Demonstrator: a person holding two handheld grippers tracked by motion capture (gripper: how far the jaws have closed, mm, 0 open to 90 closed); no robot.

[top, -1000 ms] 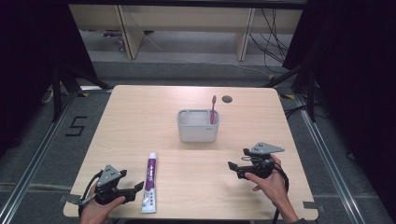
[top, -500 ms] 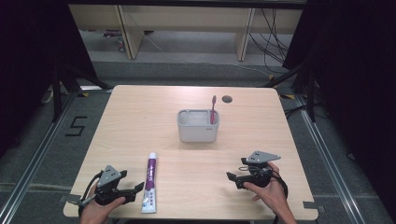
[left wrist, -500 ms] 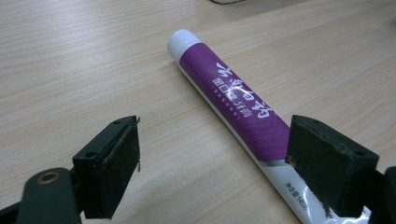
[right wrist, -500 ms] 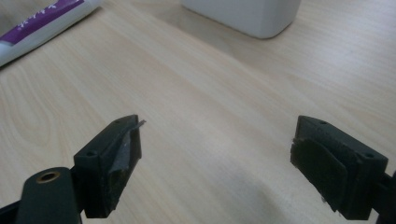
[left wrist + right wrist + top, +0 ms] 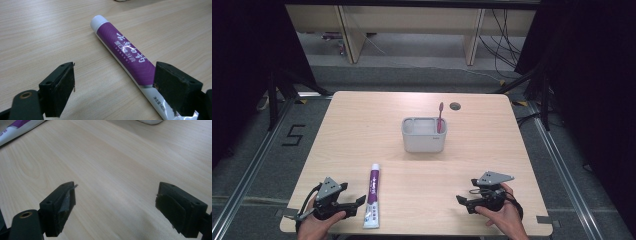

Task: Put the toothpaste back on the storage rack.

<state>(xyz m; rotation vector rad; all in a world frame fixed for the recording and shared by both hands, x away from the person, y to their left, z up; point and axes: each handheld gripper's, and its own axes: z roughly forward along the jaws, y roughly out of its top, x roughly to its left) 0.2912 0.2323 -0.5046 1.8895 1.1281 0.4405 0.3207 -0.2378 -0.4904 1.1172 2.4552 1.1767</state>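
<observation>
Left hand-held gripper gapes wide beside the purple-and-white plastic toothpaste tube lying flat on the counter; closing off-centre could roll the round tube away.

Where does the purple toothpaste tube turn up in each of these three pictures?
High view: the toothpaste tube lies near the front edge of the table, just right of the left gripper, cap pointing away.
Left gripper view: the tube runs from top centre to bottom right, its tail behind the right-hand jaw.
Right gripper view: its end sits in the top left corner.
Shared landmark: the pale wooden tabletop.
</observation>
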